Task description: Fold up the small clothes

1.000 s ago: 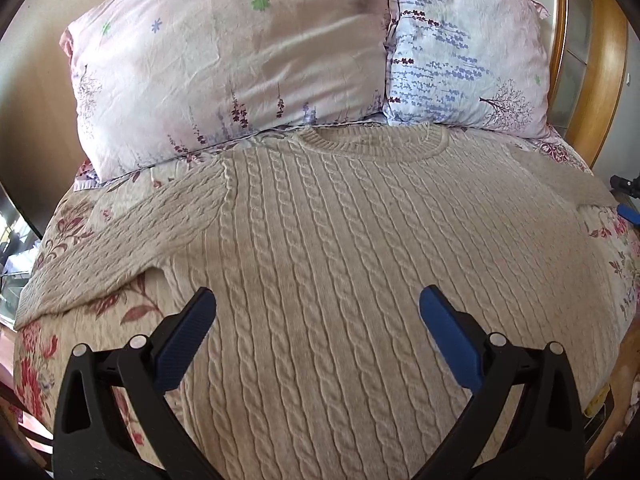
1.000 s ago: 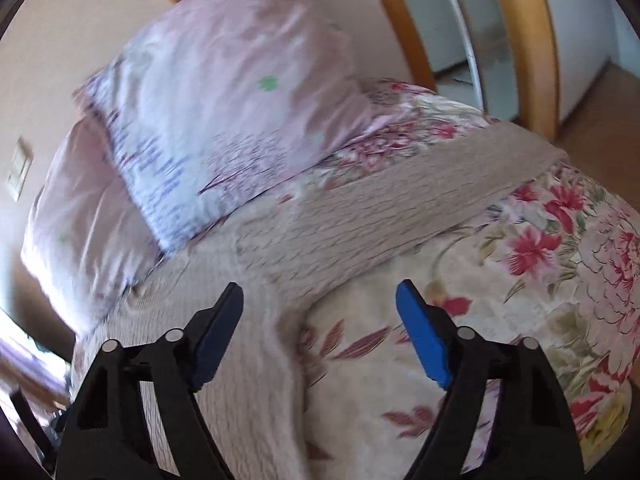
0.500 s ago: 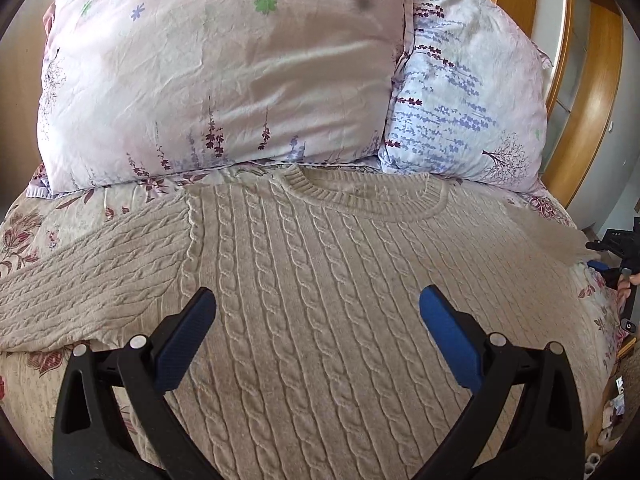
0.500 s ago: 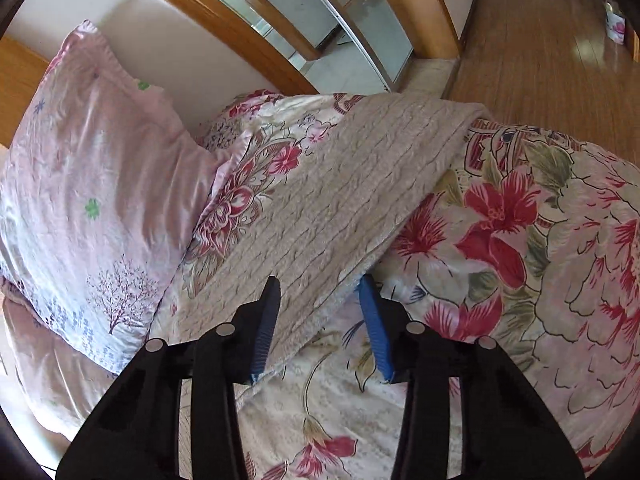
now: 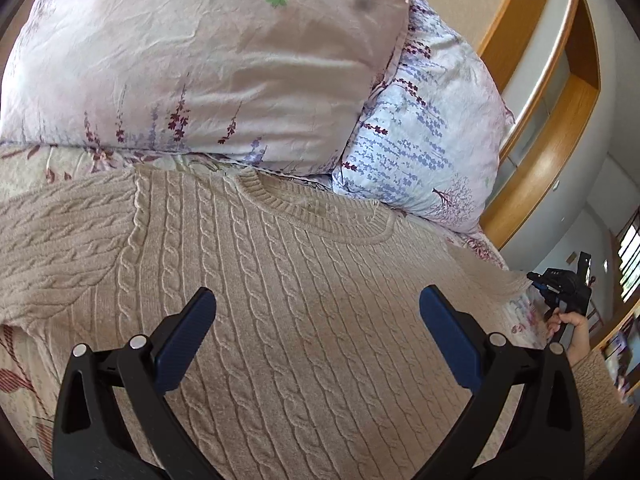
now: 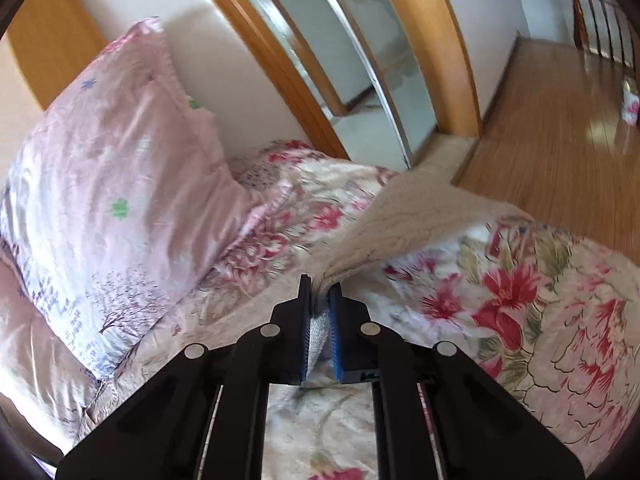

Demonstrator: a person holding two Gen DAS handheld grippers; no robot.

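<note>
A: What is cut off in the left wrist view?
B: The sweater (image 5: 304, 320) runs past the bottom and left edges.

A: And in the right wrist view?
B: The sleeve's (image 6: 404, 216) end is hidden between the right tongs (image 6: 320, 312); the far floor (image 6: 560, 120), upper right, is blurred.

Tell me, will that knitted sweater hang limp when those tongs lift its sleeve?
Probably limp: the sleeve already sags from the right tongs. The sweater looks thick and cable-knit, so likely weighty. Its rough knit should grip, not slip.
</note>
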